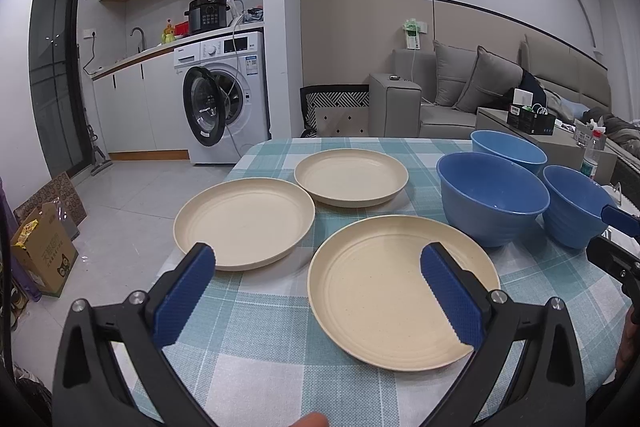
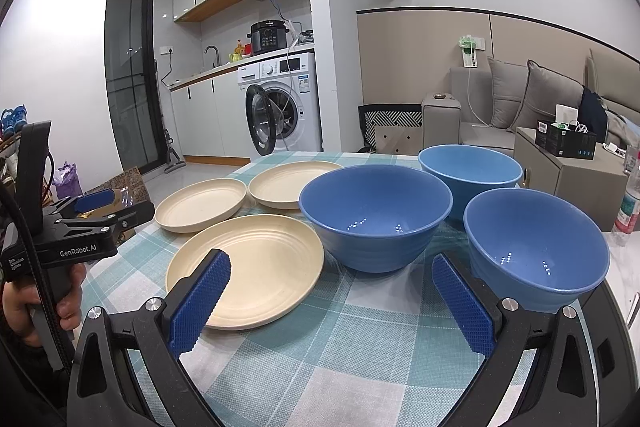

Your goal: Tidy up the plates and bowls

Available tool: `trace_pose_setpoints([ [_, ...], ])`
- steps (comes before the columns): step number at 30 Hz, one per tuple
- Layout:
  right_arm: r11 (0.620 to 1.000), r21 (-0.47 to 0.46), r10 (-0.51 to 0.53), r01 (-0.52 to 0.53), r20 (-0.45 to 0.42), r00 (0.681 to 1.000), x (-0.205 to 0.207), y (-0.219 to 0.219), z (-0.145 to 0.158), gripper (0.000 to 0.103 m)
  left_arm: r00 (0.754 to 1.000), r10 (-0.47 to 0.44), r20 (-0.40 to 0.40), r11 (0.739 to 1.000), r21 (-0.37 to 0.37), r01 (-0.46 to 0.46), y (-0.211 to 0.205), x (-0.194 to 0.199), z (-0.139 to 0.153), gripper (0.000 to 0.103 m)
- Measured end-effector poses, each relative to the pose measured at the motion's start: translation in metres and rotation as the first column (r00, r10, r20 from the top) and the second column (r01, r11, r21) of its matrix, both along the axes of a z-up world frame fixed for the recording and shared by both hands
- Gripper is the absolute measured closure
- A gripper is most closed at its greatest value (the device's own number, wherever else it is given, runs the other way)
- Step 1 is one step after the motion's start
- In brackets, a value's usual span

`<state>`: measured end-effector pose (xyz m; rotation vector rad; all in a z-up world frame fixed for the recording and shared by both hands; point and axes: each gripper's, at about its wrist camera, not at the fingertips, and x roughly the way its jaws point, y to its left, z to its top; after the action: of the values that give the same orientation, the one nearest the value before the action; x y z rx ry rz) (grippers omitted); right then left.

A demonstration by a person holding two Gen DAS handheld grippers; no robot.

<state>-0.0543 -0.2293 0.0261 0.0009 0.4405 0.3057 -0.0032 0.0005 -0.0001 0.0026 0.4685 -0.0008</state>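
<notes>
1. Six pieces lie on the checked tablecloth (image 1: pixel 260 327): three cream plates to your left, three blue bowls to your right. Sorted by kind but not yet stacked, they suggest the task is at its start.
2. Your left gripper (image 1: pixel 318 279) hangs with jaws spread wide and grasps nothing; it frames the near plate (image 1: pixel 376 291), probably the first pick.
3. Left plate (image 1: pixel 244 223) and far plate (image 1: pixel 351 175) sit just beyond it, rims near one another.
4. Your right gripper (image 2: pixel 330 287) is likewise spread and unloaded, aimed between the middle bowl (image 2: pixel 376 215) and the right bowl (image 2: pixel 536 243).
5. Far bowl (image 2: pixel 470 163) stands behind both.
6. All plates and bowls appear empty, so nesting should meet no obstruction.
</notes>
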Motion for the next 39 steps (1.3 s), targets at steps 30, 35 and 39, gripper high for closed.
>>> trace_pose_setpoints([
  [30, 1.0, 0.009, -0.003, 0.003, -0.006, 1.0, 0.0014, -0.0001, -0.002, 0.0, 1.0, 0.004, -0.007, 1.0, 0.002, -0.004, 0.0012, 0.0045, -0.0055, 0.0],
  [35, 1.0, 0.01, -0.002, 0.002, -0.003, 1.0, 0.0009, -0.0009, -0.0011, 0.0, 1.0, 0.002, -0.005, 1.0, 0.002, -0.002, -0.0002, 0.0046, -0.0044, 0.0],
  [39, 1.0, 0.008, 0.0, 0.0, -0.002, 1.0, 0.0011, -0.0007, -0.0002, 0.0, 1.0, 0.002, -0.006, 1.0, 0.001, -0.002, -0.0004, 0.0047, -0.0045, 0.0],
])
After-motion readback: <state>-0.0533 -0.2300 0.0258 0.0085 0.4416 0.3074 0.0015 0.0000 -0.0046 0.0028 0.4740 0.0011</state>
